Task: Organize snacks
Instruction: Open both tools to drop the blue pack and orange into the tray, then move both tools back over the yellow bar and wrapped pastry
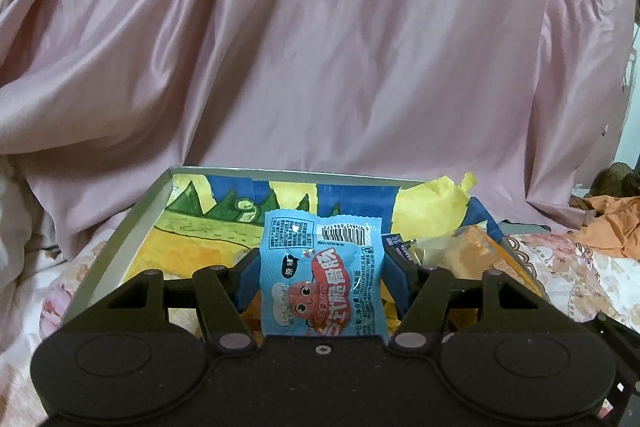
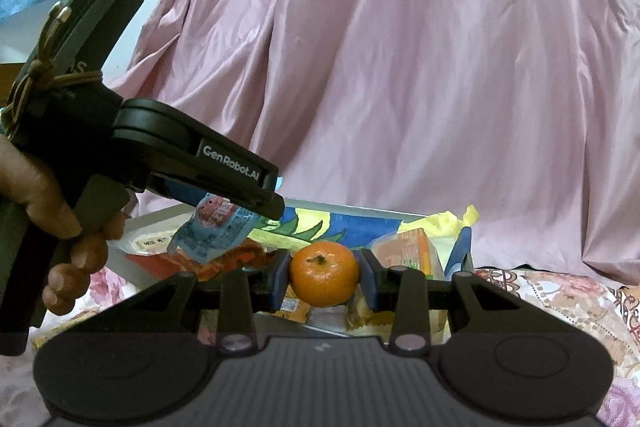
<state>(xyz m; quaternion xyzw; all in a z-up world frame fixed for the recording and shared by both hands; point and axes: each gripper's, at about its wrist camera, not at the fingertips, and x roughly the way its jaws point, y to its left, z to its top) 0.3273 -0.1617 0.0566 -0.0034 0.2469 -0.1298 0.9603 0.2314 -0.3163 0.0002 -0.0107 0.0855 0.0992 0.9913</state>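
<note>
Pink satin drapery backs a floral bedspread, where the left claw (image 1: 322, 273) pinches one blue snack packet (image 1: 320, 275) upright between its blue pads, over the near end of the box (image 1: 116, 247). One tangerine (image 2: 324, 274) sits clamped in the right claw (image 2: 325, 277); beyond lie one orange packet (image 2: 408, 249) and crumpled yellow paper (image 2: 452, 223).

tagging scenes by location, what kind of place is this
Probably a bedroom, with the work done on a bed: a floral patterned bedspread lies under the colourfully lined cardboard box, and a crumpled glossy pink quilt is heaped behind it.
</note>
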